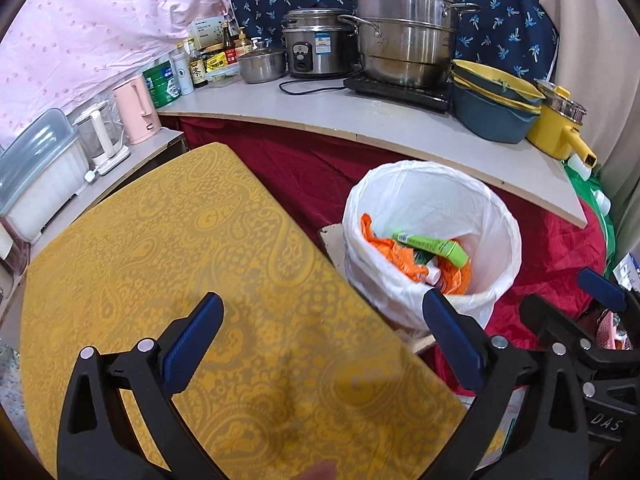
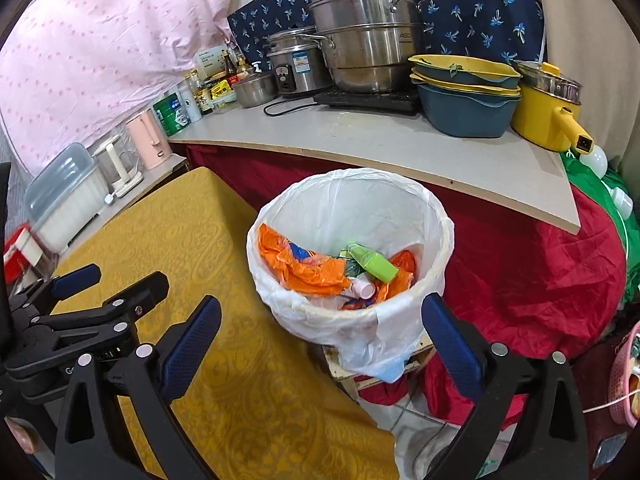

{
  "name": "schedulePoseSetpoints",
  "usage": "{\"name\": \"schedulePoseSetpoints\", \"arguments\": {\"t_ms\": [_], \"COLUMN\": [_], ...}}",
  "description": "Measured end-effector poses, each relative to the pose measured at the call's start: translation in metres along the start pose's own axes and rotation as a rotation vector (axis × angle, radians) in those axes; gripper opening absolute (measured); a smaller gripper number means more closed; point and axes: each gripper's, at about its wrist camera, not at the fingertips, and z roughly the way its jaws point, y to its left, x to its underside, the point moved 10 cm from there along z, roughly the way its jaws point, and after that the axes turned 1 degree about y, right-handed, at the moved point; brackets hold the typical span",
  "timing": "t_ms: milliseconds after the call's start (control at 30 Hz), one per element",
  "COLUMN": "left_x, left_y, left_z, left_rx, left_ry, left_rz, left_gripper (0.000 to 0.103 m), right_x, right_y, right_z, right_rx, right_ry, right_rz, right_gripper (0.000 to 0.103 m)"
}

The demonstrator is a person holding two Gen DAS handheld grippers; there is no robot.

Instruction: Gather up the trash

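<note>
A round bin with a white liner (image 1: 492, 216) (image 2: 436, 236) stands beside the yellow-clothed table (image 1: 180, 264) (image 2: 248, 392). Inside lie orange plastic wrap (image 1: 380, 244) (image 2: 312, 268), a green box (image 1: 436, 246) (image 2: 374, 262) and a small white-pink bottle (image 2: 362, 285). My left gripper (image 1: 324, 340) is open and empty above the table, left of the bin. My right gripper (image 2: 320, 340) is open and empty, in front of the bin's near rim. The right gripper also shows in the left wrist view (image 1: 576, 304), and the left gripper in the right wrist view (image 2: 116, 284).
A grey counter (image 1: 360, 116) (image 2: 360, 140) behind the bin carries steel pots (image 1: 404, 28), a rice cooker (image 1: 316, 44), stacked blue-yellow basins (image 1: 492, 100), a yellow pot (image 1: 560, 128) and bottles. Kettles (image 1: 134, 110) stand left. Red cloth (image 2: 520, 280) hangs below. A pink basket (image 2: 628, 380) is at right.
</note>
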Motion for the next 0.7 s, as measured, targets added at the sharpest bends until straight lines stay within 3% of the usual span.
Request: {"name": "schedulePoseSetpoints", "arguments": {"t_ms": [700], "left_x": [0.045], "left_y": [0.011], "left_z": [-0.019], "left_rx": [-0.022], "left_ry": [0.008], "left_rz": [-0.026], "left_gripper": [0.095], "right_x": [0.038], "right_y": [0.006], "right_z": [-0.026], "right_rx": [0.062], "right_ry": [0.008], "right_rz": [-0.032], "right_gripper": [0.097]}}
